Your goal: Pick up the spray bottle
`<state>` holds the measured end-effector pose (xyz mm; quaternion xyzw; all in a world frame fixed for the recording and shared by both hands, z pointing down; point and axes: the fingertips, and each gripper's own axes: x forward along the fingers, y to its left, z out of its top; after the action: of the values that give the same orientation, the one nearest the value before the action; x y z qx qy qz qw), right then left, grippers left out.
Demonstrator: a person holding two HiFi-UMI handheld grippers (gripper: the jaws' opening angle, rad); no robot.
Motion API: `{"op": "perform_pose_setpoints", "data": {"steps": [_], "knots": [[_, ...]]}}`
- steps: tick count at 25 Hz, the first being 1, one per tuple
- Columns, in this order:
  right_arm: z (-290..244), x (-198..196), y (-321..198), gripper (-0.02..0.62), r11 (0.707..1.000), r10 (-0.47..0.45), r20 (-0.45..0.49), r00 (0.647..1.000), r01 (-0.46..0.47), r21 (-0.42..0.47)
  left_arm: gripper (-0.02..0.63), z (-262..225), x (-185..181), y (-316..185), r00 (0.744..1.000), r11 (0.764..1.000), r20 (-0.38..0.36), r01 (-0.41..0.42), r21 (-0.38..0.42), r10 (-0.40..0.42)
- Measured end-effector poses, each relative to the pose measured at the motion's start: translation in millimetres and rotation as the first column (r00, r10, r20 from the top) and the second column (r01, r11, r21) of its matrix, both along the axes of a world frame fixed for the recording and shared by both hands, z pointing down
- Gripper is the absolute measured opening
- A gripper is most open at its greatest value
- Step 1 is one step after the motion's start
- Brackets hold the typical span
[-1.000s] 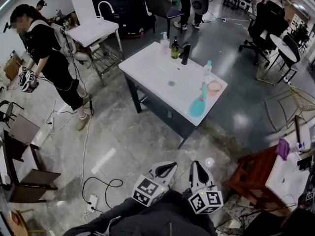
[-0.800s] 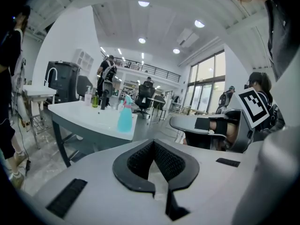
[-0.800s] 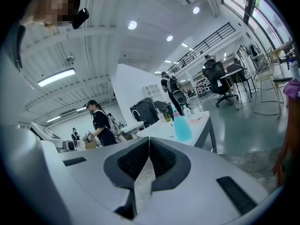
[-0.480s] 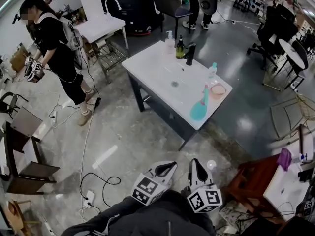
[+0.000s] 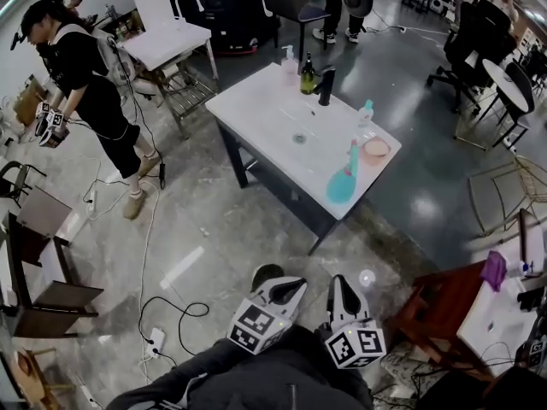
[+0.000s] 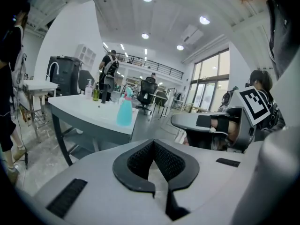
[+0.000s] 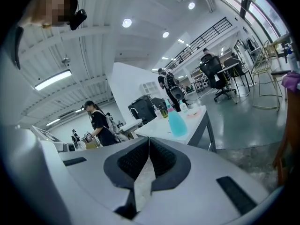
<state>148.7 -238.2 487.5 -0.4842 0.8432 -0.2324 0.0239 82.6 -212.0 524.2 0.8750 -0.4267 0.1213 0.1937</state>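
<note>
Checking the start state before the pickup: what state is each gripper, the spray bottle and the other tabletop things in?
left gripper: shut, empty, short of the table
right gripper: shut, empty, short of the table
spray bottle: upright near the white table's edge, untouched
pink bowl: right way up beside the spray bottle
green bottle: upright by the faucet

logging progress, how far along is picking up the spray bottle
Done: nothing yet. The spray bottle stands upright on the white table, untouched. In hand: nothing; the left tongs and right tongs are both shut and empty, well short of the table. Left: approach, open one set of tongs, grip the bottle and lift.
</note>
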Motion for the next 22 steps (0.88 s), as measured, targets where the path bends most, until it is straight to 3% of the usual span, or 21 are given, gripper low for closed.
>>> {"op": "perform_pose_setpoints", "data": {"steps": [9,22], "knots": [[-2,-14,-11,0.011,0.999,-0.040,-0.006,0.999,0.040,0.001,0.008,1,-16,-13,0.998,0.998,-0.030,0.061,-0.033,-0.062],[-4,-13,-47,0.011,1.000,-0.001,-0.020,1.000,0.001,0.014,0.008,-3,-14,-49,0.999,0.999,-0.038,0.031,-0.025,-0.032]]}}
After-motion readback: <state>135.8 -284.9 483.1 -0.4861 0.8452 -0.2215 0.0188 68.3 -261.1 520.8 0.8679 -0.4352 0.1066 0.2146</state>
